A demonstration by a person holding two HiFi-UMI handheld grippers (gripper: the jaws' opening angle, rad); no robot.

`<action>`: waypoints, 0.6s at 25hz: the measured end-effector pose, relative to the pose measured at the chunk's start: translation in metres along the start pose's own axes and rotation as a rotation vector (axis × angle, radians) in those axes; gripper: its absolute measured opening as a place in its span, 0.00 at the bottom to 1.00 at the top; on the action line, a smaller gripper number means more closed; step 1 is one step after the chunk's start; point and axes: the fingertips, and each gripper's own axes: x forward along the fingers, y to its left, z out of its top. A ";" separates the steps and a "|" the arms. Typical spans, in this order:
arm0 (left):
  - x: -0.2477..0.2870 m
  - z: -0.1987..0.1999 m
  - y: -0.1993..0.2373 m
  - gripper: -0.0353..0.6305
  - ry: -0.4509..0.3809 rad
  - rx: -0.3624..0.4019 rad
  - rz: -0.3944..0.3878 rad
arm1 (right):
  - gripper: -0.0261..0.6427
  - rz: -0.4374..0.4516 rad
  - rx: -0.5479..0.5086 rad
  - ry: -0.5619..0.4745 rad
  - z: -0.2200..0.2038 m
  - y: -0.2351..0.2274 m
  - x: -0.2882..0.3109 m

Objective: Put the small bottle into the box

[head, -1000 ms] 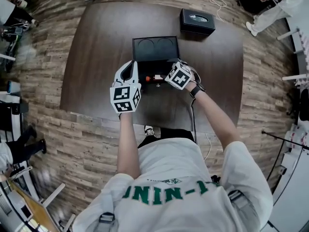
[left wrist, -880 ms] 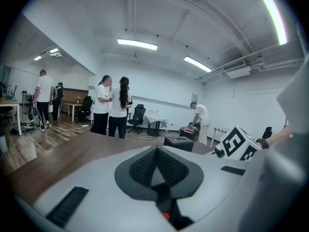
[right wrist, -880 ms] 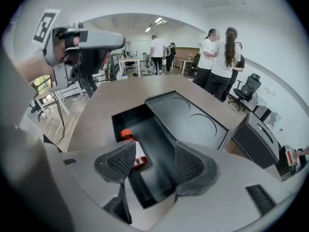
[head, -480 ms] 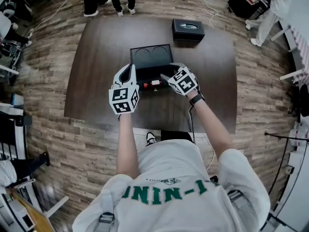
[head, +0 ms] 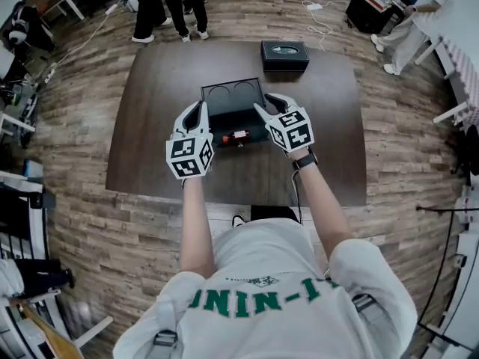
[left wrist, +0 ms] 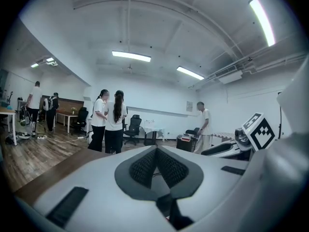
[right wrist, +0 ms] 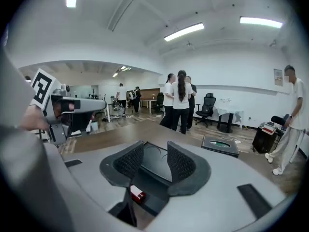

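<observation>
Clearing away from the box looks to be the step in hand, since the small bottle [head: 238,135] appears to lie on its side in the front part of the open black box [head: 233,94] on the desk [head: 165,88]. I would lift both grippers straight up and back toward the person, keeping them well off the raised lid so that nothing nudges the box or sets the bottle rolling. On the left, the left gripper [head: 202,107] hovers just beside the box's left front corner, its jaws clenched together, the pads meeting at the tips with nothing between them. In the middle, the red-and-white bottle rests untouched, apart from both grippers. On the right, the right gripper [head: 268,105] hangs over the box's right edge. Its jaws have just been closing and stand about half apart, released, gripping nothing, with only the box and bottle showing below through the gap.
</observation>
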 end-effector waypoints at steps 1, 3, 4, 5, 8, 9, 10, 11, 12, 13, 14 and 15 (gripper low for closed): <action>-0.002 0.004 -0.002 0.07 -0.008 0.007 0.000 | 0.29 -0.014 0.011 -0.022 0.006 0.000 -0.005; -0.008 0.011 -0.005 0.07 -0.033 0.023 0.003 | 0.28 -0.039 0.031 -0.064 0.018 0.002 -0.015; -0.010 0.014 -0.007 0.07 -0.046 0.030 0.004 | 0.28 -0.052 0.039 -0.085 0.023 0.002 -0.021; -0.013 0.017 -0.009 0.07 -0.055 0.035 0.006 | 0.27 -0.065 0.047 -0.105 0.028 0.003 -0.026; -0.019 0.024 -0.015 0.07 -0.070 0.050 0.008 | 0.24 -0.101 0.061 -0.156 0.041 0.006 -0.042; -0.021 0.025 -0.017 0.07 -0.073 0.053 0.008 | 0.23 -0.111 0.061 -0.170 0.045 0.008 -0.047; -0.023 0.027 -0.019 0.07 -0.075 0.055 0.008 | 0.22 -0.120 0.060 -0.183 0.048 0.009 -0.051; -0.025 0.028 -0.020 0.07 -0.075 0.056 0.007 | 0.21 -0.130 0.060 -0.196 0.051 0.011 -0.055; -0.026 0.029 -0.022 0.07 -0.075 0.054 0.006 | 0.20 -0.138 0.061 -0.209 0.054 0.012 -0.058; -0.028 0.031 -0.023 0.07 -0.075 0.051 0.005 | 0.19 -0.146 0.065 -0.222 0.056 0.013 -0.061; -0.030 0.032 -0.024 0.07 -0.076 0.049 0.004 | 0.18 -0.152 0.070 -0.234 0.058 0.013 -0.064; -0.032 0.034 -0.026 0.07 -0.078 0.049 0.004 | 0.17 -0.158 0.078 -0.244 0.059 0.014 -0.067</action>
